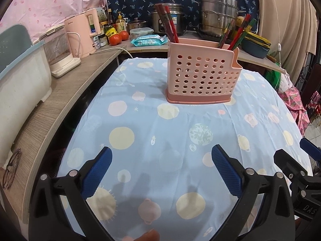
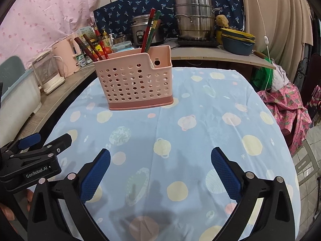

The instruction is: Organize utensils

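Observation:
A pink perforated utensil holder [image 1: 202,78] [image 2: 134,82] stands upright on the blue patterned tablecloth [image 1: 160,124] [image 2: 190,120], far ahead of both grippers. Dark red chopsticks [image 1: 168,25] [image 2: 92,48] lean out of its left compartment. Red and green chopsticks [image 1: 238,33] [image 2: 151,30] stick out of its right compartment. My left gripper [image 1: 162,154] hovers open over bare cloth with nothing between its blue pads. My right gripper [image 2: 160,155] is open too, empty, beside the left one; part of it shows at the right edge of the left wrist view [image 1: 297,164].
A wooden counter [image 1: 66,92] runs along the left and back with pink kettles [image 1: 84,34], a white tub [image 1: 20,76], bottles, tomatoes [image 1: 118,38], steel pots [image 1: 218,14] [image 2: 194,18] and stacked dishes [image 2: 238,40]. Glasses [image 1: 12,168] lie on the counter. Pink cloth [image 2: 286,108] hangs right of the table.

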